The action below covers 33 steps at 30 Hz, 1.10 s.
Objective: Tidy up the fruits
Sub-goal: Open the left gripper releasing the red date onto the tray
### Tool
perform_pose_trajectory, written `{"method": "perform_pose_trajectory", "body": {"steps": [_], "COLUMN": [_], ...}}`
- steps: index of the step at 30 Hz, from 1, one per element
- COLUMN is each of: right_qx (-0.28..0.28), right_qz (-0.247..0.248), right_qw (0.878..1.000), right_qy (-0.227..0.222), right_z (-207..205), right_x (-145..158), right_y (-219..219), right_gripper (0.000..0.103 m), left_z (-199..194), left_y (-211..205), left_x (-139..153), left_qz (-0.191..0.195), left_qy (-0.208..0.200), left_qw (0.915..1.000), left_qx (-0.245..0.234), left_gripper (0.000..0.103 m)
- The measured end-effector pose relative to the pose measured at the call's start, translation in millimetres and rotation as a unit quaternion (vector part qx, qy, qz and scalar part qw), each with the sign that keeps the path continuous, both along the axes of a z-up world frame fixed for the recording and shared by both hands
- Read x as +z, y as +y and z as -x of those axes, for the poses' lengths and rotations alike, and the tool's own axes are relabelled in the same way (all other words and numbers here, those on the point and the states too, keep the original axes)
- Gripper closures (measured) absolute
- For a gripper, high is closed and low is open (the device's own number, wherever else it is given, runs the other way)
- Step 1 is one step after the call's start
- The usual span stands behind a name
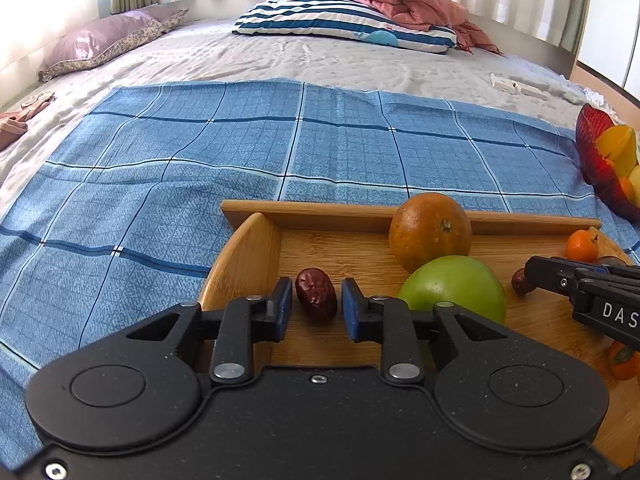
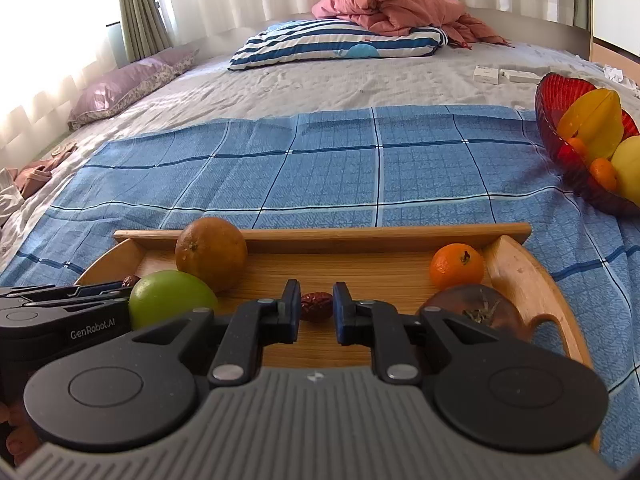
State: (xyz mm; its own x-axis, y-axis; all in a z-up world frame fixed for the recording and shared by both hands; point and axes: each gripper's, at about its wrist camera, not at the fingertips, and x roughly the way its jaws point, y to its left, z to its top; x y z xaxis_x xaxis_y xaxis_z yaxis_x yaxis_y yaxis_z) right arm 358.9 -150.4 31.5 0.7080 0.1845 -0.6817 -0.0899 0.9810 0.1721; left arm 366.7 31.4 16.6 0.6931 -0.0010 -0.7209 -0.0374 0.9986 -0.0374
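A wooden tray [image 1: 332, 216] [image 2: 360, 236] lies on a blue checked cloth. In the left wrist view my left gripper [image 1: 316, 300] is open, its pads on either side of a red date [image 1: 316, 294] with small gaps. Beside it are a green apple [image 1: 456, 288], a large orange [image 1: 430, 230], a small tangerine [image 1: 582, 245] and a second date [image 1: 520, 282]. In the right wrist view my right gripper [image 2: 316, 306] is open around that second date [image 2: 317, 306]. A dark persimmon [image 2: 476, 312], a tangerine [image 2: 456, 266], the orange [image 2: 211, 253] and the apple [image 2: 170, 298] lie nearby.
A red glass bowl [image 2: 560, 120] [image 1: 592, 152] with yellow starfruit and other fruit sits on the cloth to the right. Beyond the cloth are the grey bed, a striped pillow [image 2: 340, 44], a pink blanket, a purple pillow and white boxes [image 2: 504, 75].
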Motion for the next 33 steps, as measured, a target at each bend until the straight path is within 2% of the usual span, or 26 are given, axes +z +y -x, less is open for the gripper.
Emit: {"method": "perform_pose_trajectory", "body": {"steps": [3,7,9,11,16,20,22,26,28,33], "right_qx": [0.0,0.0,0.0,0.0,0.004,0.012,0.016,0.024,0.024,0.025], "right_qz": [0.002,0.0,-0.002,-0.006,0.0,0.01,0.016,0.036,0.042,0.04], "right_qw": [1.0,1.0,1.0,1.0,0.999,0.998,0.997,0.996,0.995,0.993], "right_qy": [-0.003,-0.012,-0.016,-0.022,-0.045,-0.061,-0.067,-0.084,-0.092,-0.107], "right_z": [2,9,13,17,33,48,55,72,80,100], "right_x": [3,8,11,14,19,22,23,24,23,22], "right_y": [0,-2,-3,-6,-9,-10,-10,-9,-10,-16], "right_gripper": [0.077,0.062,0.059,0.05,0.037,0.027,0.023,0.018,0.017,0.014], "left_z": [2,7,11,16,33,48,55,69,77,97], "left_y": [-1,1,2,3,3,3,3,4,4,4], "left_x": [1,4,6,9,17,23,24,24,25,26], "left_qz": [-0.007,-0.003,0.002,0.003,-0.005,0.001,0.002,0.009,0.01,0.011], "left_qy": [0.0,-0.002,-0.003,-0.004,-0.021,-0.033,-0.036,-0.044,-0.053,-0.062], "left_qw": [1.0,1.0,1.0,1.0,0.9997,0.9993,0.9991,0.9987,0.9982,0.9974], "left_qx": [-0.003,-0.003,-0.002,-0.001,-0.011,-0.019,-0.021,-0.024,-0.027,-0.035], "left_gripper": [0.073,0.065,0.062,0.06,0.05,0.033,0.021,0.018,0.012,0.011]}}
